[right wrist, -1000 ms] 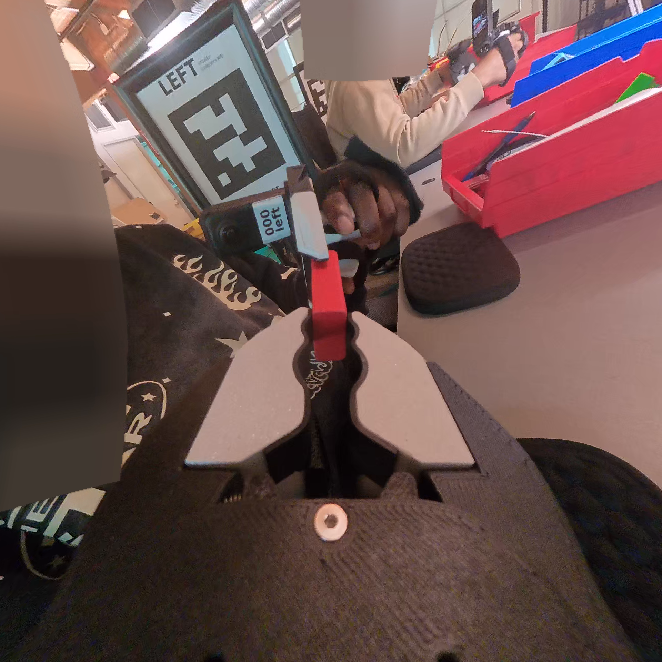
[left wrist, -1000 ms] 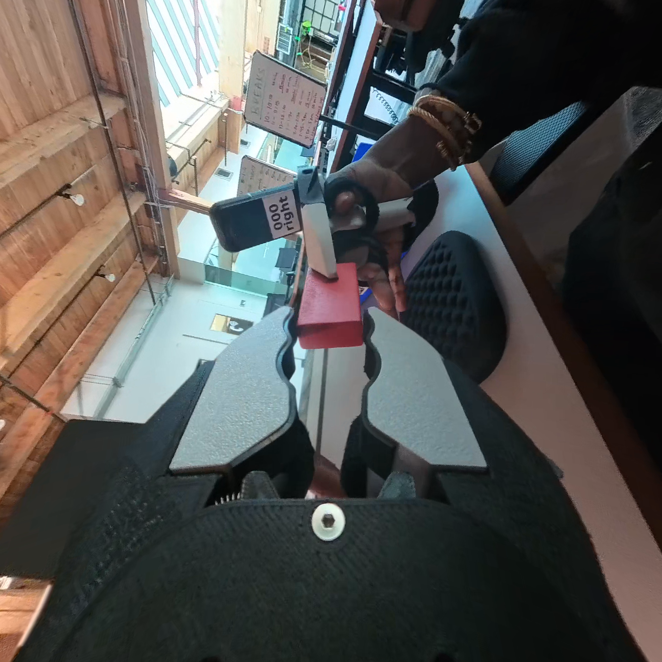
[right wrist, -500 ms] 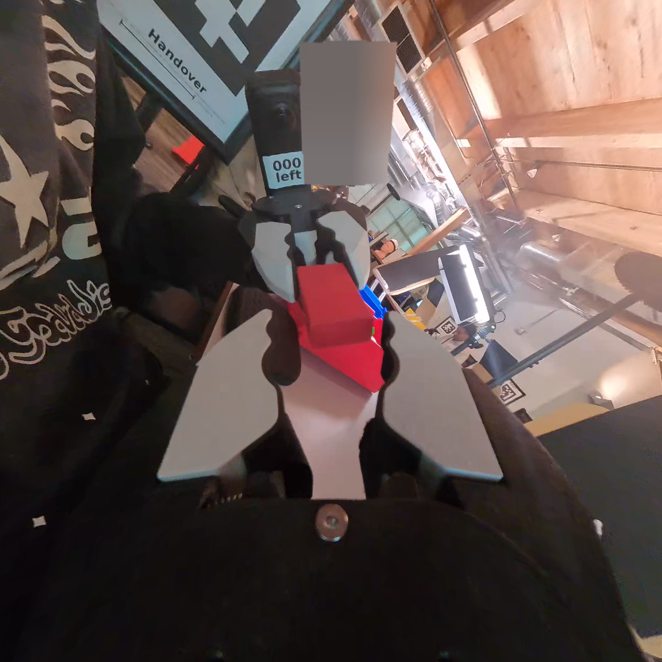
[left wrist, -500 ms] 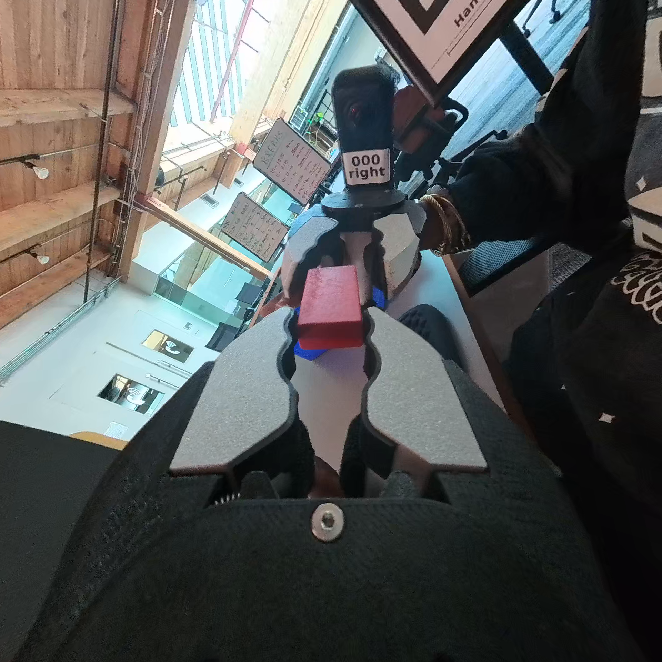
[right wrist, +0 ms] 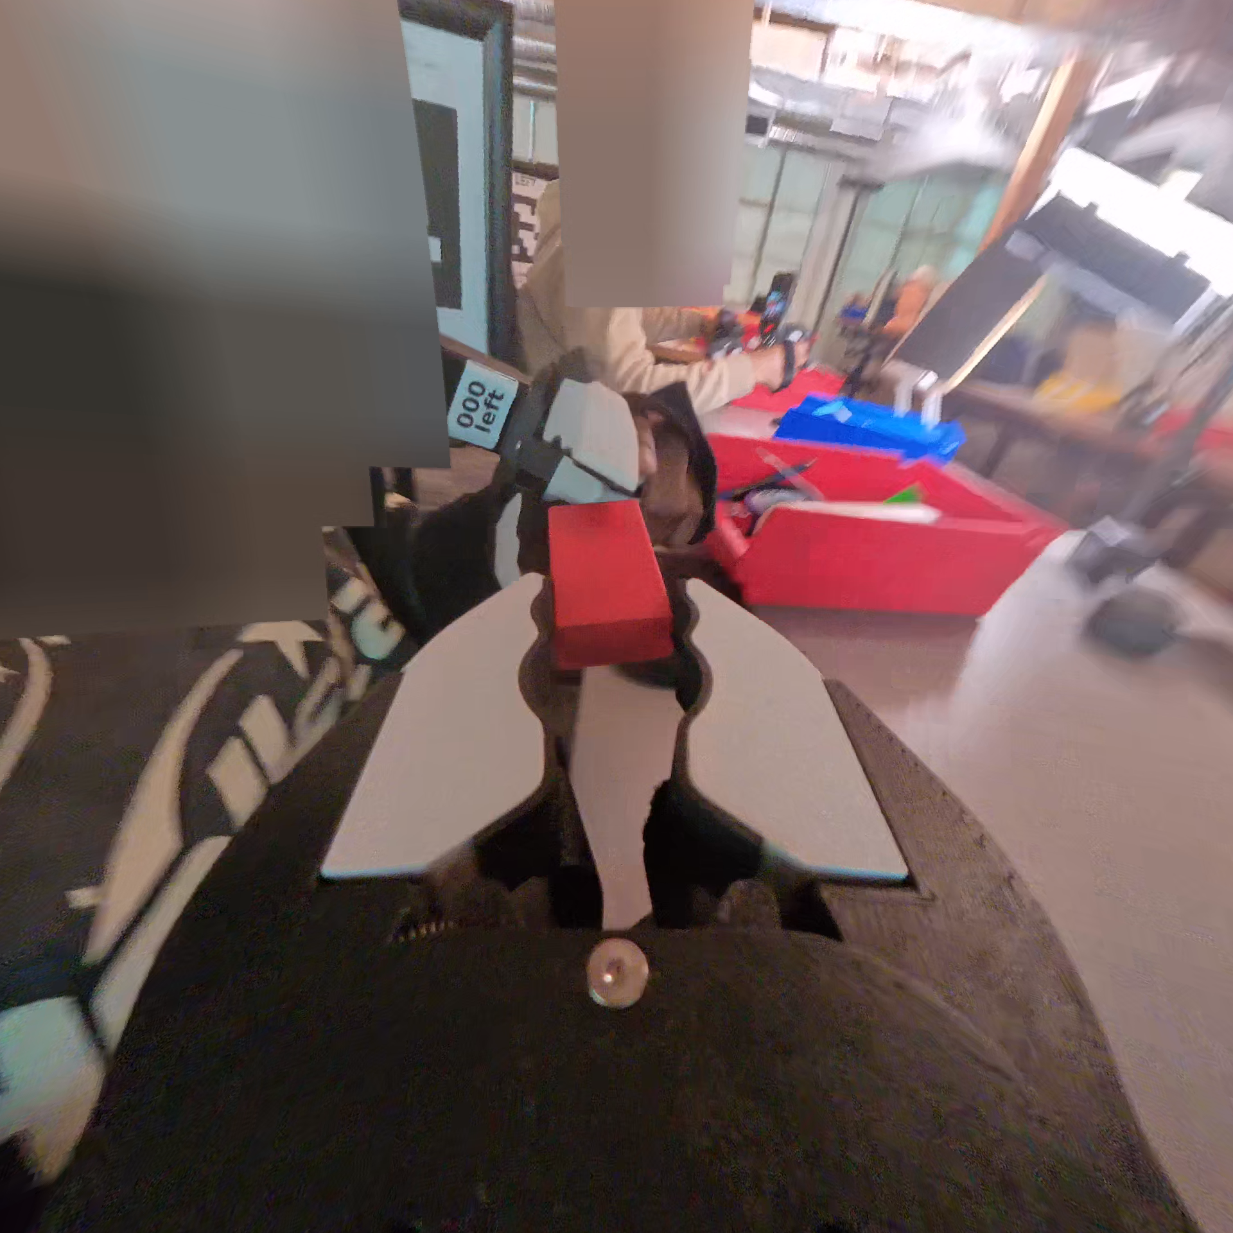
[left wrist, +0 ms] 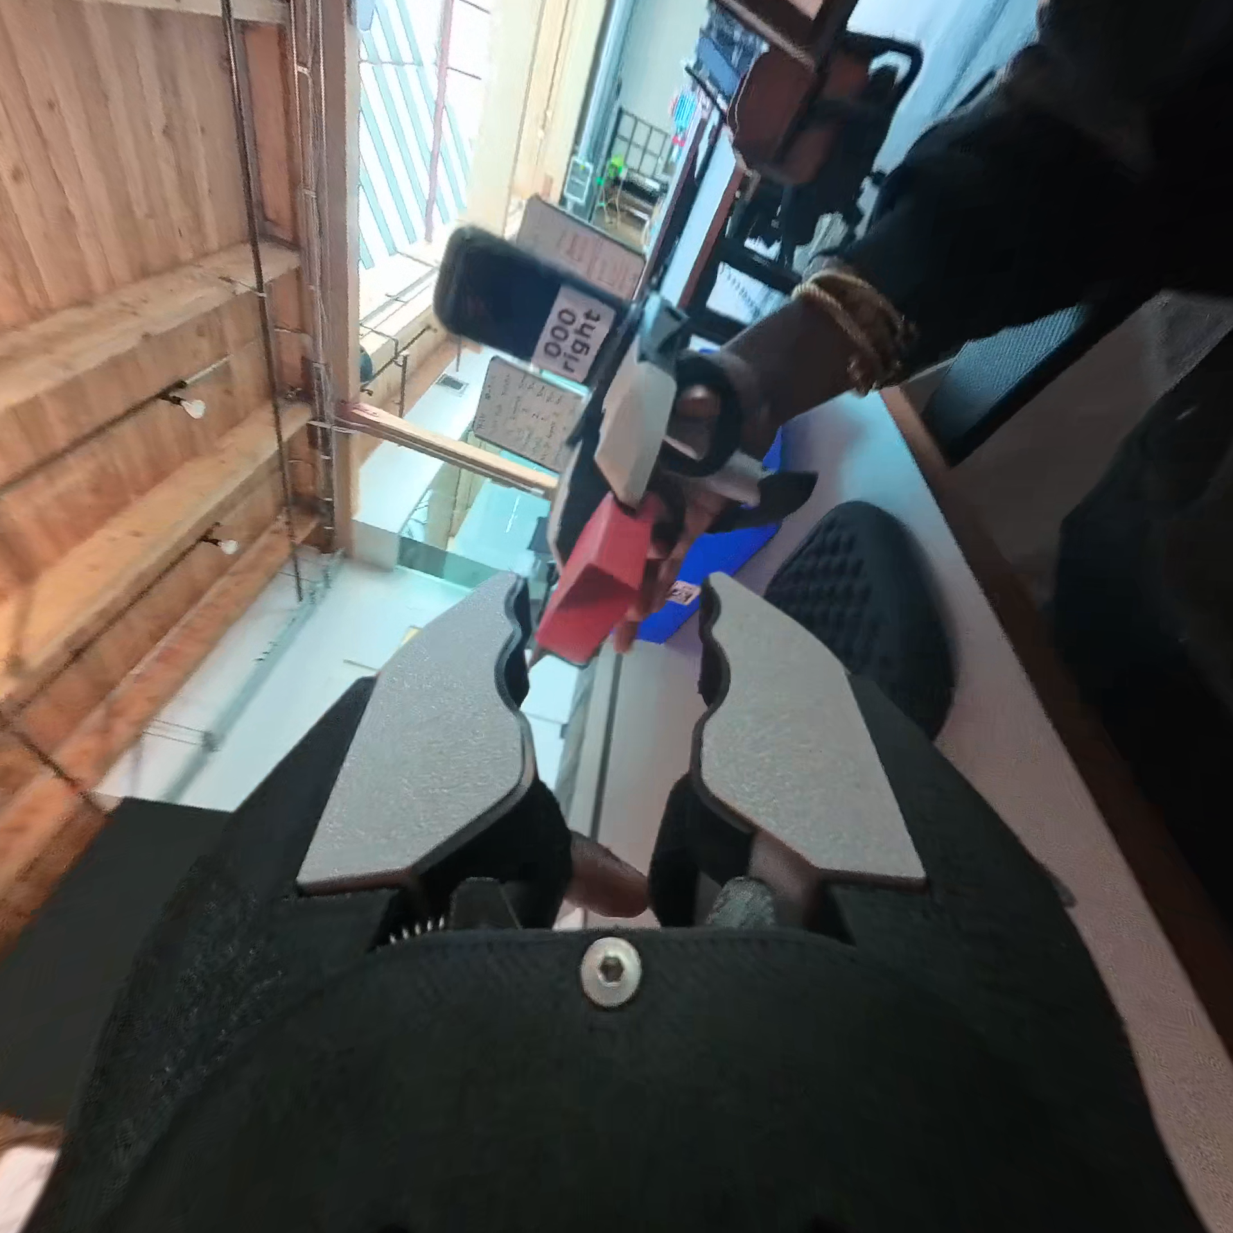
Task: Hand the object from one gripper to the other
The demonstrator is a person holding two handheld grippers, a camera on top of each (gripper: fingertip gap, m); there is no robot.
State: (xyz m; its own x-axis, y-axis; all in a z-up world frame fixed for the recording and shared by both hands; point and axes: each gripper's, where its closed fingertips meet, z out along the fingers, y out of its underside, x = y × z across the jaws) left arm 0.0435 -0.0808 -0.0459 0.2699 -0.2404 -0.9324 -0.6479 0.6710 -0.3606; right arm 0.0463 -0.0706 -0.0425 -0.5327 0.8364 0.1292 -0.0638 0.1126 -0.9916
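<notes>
Between the claws: red block (right wrist: 607, 587) was pinched by left claw (left wrist: 610, 627) half a second ago.
Left claw: now spread, block released.
Right claw (right wrist: 610, 620): pinching block.
Handover: judged done.

**Wrist cams face each other**

Left wrist cam rolled sideways, looks along its fingers (left wrist: 440, 727) at the right gripper (left wrist: 640, 494), close. Right wrist cam, roughly upright, looks back at the left gripper (right wrist: 574, 527). Both see the red block (left wrist: 594, 587) (right wrist: 607, 594).
</notes>
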